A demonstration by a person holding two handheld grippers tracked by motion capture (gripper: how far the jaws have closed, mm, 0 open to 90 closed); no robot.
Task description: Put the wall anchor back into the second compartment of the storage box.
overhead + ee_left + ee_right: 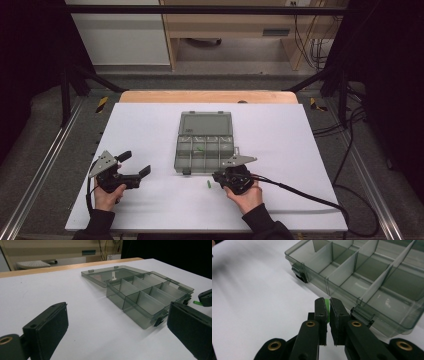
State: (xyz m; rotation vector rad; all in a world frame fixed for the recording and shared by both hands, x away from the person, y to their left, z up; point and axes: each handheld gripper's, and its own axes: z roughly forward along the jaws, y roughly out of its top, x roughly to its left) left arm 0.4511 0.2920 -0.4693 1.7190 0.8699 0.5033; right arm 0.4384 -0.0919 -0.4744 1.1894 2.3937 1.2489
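Right tongs (327, 305) pinch a small green piece (327, 305) just before the open box (372, 277); left tongs (117, 330) gape wide, farther off.

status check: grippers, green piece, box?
Right gripper shut on small green piece. Left gripper open, idle on table. Compartment box open just ahead, one green piece already inside; path clear.
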